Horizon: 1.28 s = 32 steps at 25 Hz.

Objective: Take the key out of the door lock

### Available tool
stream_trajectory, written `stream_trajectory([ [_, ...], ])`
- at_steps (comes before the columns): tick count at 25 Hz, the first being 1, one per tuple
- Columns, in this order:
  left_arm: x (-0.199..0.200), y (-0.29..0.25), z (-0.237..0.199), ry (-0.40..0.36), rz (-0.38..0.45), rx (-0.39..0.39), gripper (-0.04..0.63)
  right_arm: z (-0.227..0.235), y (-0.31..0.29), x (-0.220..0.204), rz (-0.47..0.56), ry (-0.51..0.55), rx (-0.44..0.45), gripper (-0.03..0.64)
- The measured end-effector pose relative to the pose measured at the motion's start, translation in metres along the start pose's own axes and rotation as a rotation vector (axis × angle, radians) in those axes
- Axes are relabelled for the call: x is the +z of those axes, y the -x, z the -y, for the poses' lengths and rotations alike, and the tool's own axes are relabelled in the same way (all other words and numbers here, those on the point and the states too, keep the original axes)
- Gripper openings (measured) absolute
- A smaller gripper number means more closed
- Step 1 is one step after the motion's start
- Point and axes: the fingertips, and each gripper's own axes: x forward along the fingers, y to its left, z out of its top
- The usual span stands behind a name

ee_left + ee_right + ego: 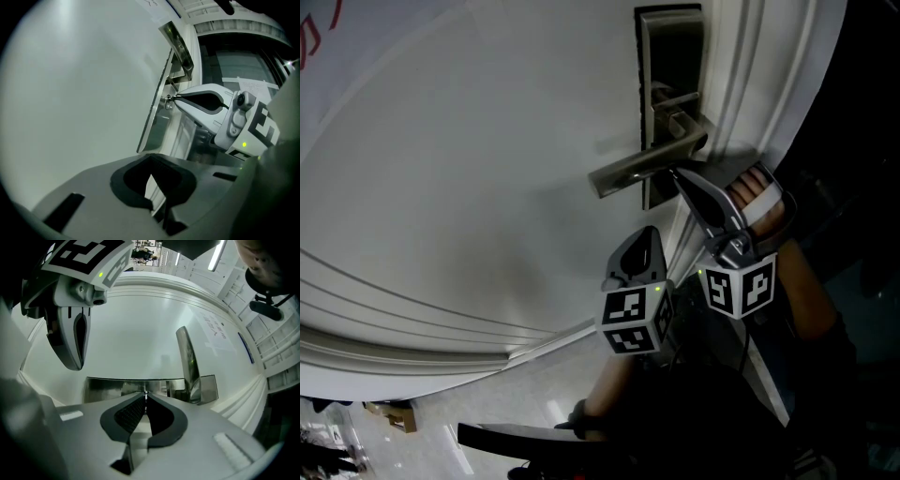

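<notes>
Right tool (146,397): pressed together at the tips, pinching what looks like the thin metal key (167,100) right at the face of the lock plate.
Left tool (151,160): tips together with nothing between them, held back below the lock and clear of it.
Key: seated in the lock plate (670,56), just under the lever handle (642,169); only a small sliver of it shows beyond the tips.
Handle: sticks out horizontally, just above the right tool.
Door (469,187): pale, plain panel, nothing else near the lock.
Step in hand: drawing the key out, not yet done.
How to do it well: keep the pinch firm and pull straight back along the key's own axis, square to the plate. A sideways or twisting pull would likely bind the blade or let it slip. Stay below the handle so the tool does not knock it.
</notes>
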Motion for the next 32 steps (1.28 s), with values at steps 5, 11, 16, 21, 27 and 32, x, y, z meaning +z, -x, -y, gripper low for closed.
stream_trajectory([
  [5,-0.0008,0.0030,-0.0018,0.000,-0.004,0.007,0.000,0.0000,0.0006,-0.0001,-0.006,-0.024,0.011,0.014],
  [11,0.0045,0.0039,-0.0008,0.006,0.014,0.005,0.000,0.0001,0.0005,0.0001,-0.010,-0.034,0.018,0.012],
  [16,0.0019,0.0040,-0.0020,0.009,0.007,0.004,0.000,-0.0006,0.0005,0.0000,-0.007,0.028,0.015,0.012],
  [21,0.0012,0.0039,-0.0027,0.009,0.008,0.002,0.000,-0.0017,0.0003,0.0001,-0.005,0.059,0.026,0.012],
  [27,0.0003,0.0045,-0.0024,0.003,0.003,0.001,0.000,-0.0008,0.0007,0.0001,-0.012,0.023,0.035,0.012],
  [32,-0.0001,0.0046,-0.0020,0.008,0.004,-0.004,0.000,-0.0010,0.0010,0.0000,-0.014,0.018,0.040,0.012],
])
